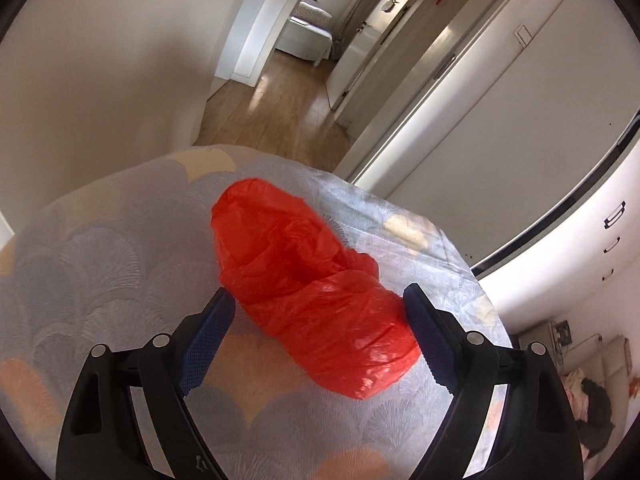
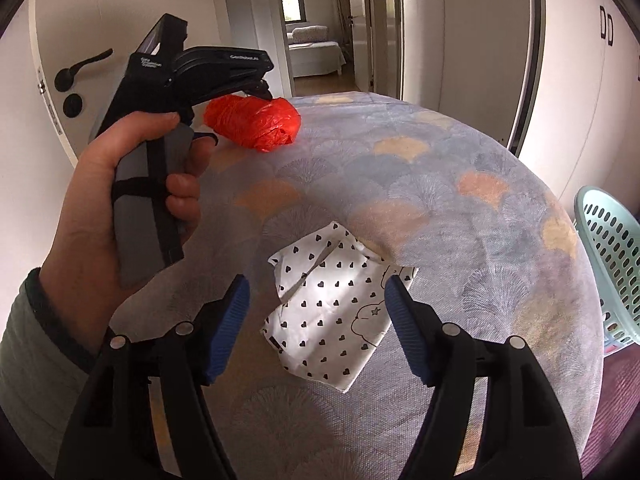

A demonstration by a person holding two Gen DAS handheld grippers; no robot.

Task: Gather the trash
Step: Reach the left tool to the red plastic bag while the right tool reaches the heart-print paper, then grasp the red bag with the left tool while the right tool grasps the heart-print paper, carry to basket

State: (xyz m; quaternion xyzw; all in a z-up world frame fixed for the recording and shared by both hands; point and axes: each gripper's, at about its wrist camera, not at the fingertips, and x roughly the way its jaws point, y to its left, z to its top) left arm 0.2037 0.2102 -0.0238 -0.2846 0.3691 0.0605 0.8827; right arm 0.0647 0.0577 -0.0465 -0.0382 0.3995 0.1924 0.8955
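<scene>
A crumpled red plastic bag (image 1: 304, 280) lies on a fan-patterned blue and orange cover (image 1: 100, 264). My left gripper (image 1: 318, 300) stands open astride the bag's near end; the right finger (image 1: 420, 320) is at the bag's edge and the left finger is clear of it. In the right wrist view a hand holds that left gripper (image 2: 262, 90) just above the red bag (image 2: 256, 122). Nearer to me, a white wrapper with black hearts (image 2: 332, 312) lies flat on the cover (image 2: 440, 184). My right gripper (image 2: 318, 286) is open over it, one finger on each side, not pressing it.
A teal laundry basket (image 2: 608, 264) stands off the cover's right edge. A white door with a black handle (image 2: 80, 68) is at the left. A wood-floored hallway (image 1: 272, 108) leads away past white wardrobe doors (image 1: 500, 100). Clothes lie heaped at the lower right (image 1: 592, 404).
</scene>
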